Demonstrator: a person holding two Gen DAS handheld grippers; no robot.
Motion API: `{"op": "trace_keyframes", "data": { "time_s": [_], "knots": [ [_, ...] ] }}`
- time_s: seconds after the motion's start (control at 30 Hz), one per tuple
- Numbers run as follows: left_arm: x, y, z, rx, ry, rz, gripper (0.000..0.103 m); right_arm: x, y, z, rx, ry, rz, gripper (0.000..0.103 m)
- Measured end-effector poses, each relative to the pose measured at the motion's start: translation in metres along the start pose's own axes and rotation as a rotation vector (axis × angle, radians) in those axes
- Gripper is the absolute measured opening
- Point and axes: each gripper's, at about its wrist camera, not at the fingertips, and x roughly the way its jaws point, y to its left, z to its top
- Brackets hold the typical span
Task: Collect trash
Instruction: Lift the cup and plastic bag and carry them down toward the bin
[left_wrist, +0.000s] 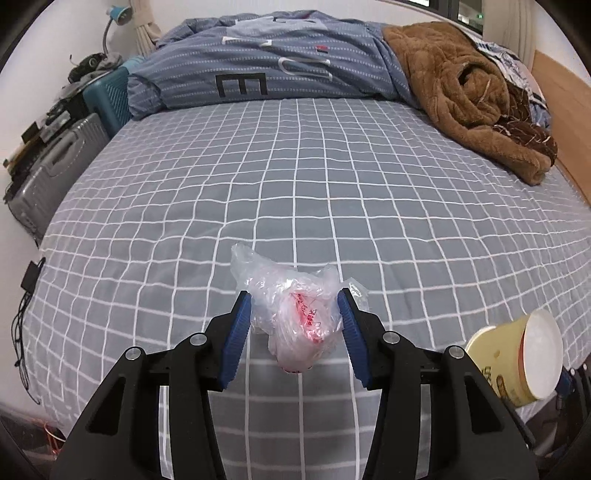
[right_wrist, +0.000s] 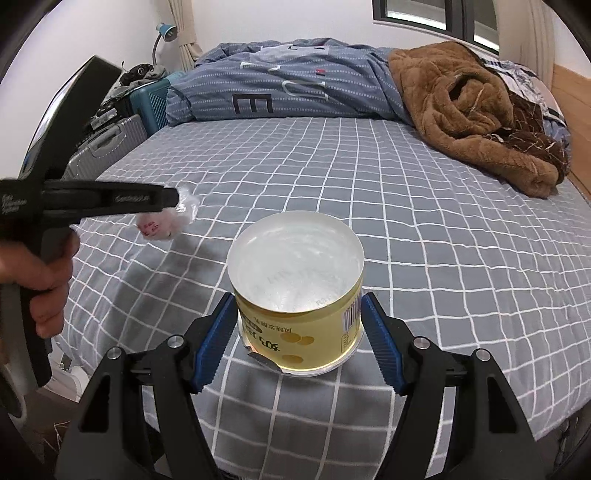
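Both tools grip trash: left tool (left_wrist: 293, 314) crumpled bag (left_wrist: 295, 310), right tool (right_wrist: 299, 332) tub (right_wrist: 299, 295).

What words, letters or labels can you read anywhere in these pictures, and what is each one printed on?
"E": large black letter on the blue duvet; the pale letters beside it are folded, unreadable.
Yellow cup, held upside down in the right gripper: dark print and barcode, unreadable.
Plastic bag in the left gripper: red print, crumpled, unreadable.
Left gripper's side: small white lettering, blurred.
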Motion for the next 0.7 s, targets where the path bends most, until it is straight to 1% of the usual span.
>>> {"op": "trace_keyframes", "data": {
  "time_s": [0.2, 0.33, 0.7],
  "knots": [
    [-0.034, 0.002, -0.023, -0.014, -0.009, -0.014, 0.047, -0.029, -0.002, -0.007, 0.024, -0.005, -0.009, 0.066],
    [-0.054, 0.0, -0.042, -0.02, -0.012, -0.026, 0.047, -0.051, -0.005, -0.018, 0.054, 0.001, 0.004, 0.066],
    [-0.104, 0.0, -0.096, -0.043, -0.025, -0.048, 0.047, -0.107, 0.007, -0.046, 0.049, -0.026, -0.017, 0.066]
  ]
}}
